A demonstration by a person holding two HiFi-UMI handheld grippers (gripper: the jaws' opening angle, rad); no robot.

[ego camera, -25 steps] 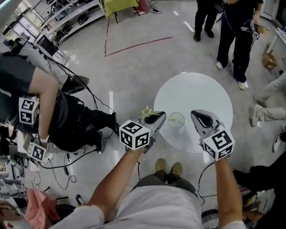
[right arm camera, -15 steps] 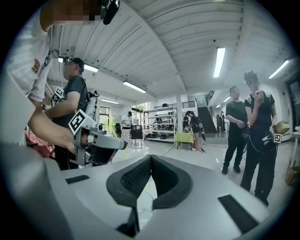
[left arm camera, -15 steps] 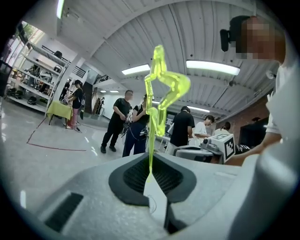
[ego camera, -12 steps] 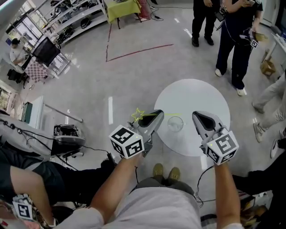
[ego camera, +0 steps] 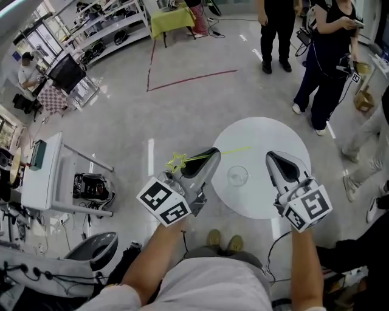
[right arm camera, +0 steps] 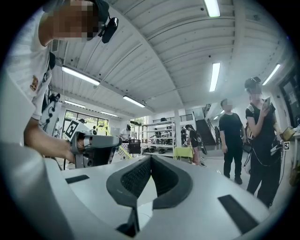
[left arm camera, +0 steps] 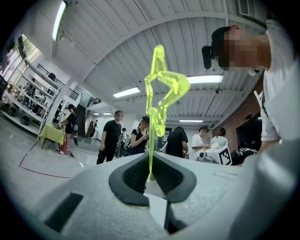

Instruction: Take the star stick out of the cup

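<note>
A yellow-green star stick (left arm camera: 161,86) stands up between the pads of my left gripper (left arm camera: 151,174), which is shut on its thin shaft. In the head view the star stick (ego camera: 177,161) lies crosswise in the left gripper (ego camera: 209,157), with the star at the left and the thin end over the table. It is clear of the clear cup (ego camera: 237,176), which stands upright on the round white table (ego camera: 261,133), just right of the left gripper. My right gripper (ego camera: 275,159) hovers to the right of the cup. It is shut with nothing in it (right arm camera: 151,161).
Several people (ego camera: 322,54) stand beyond the table on the grey floor. A white cart (ego camera: 45,176) and a black chair (ego camera: 97,252) are at the left. Shelves and a yellow-covered table (ego camera: 173,15) line the far wall. My shoes (ego camera: 225,240) are at the table's near edge.
The left gripper has drifted left and away from the cup with the star stick in it. The head view has shifted, and the seated person at the left is gone from view.
</note>
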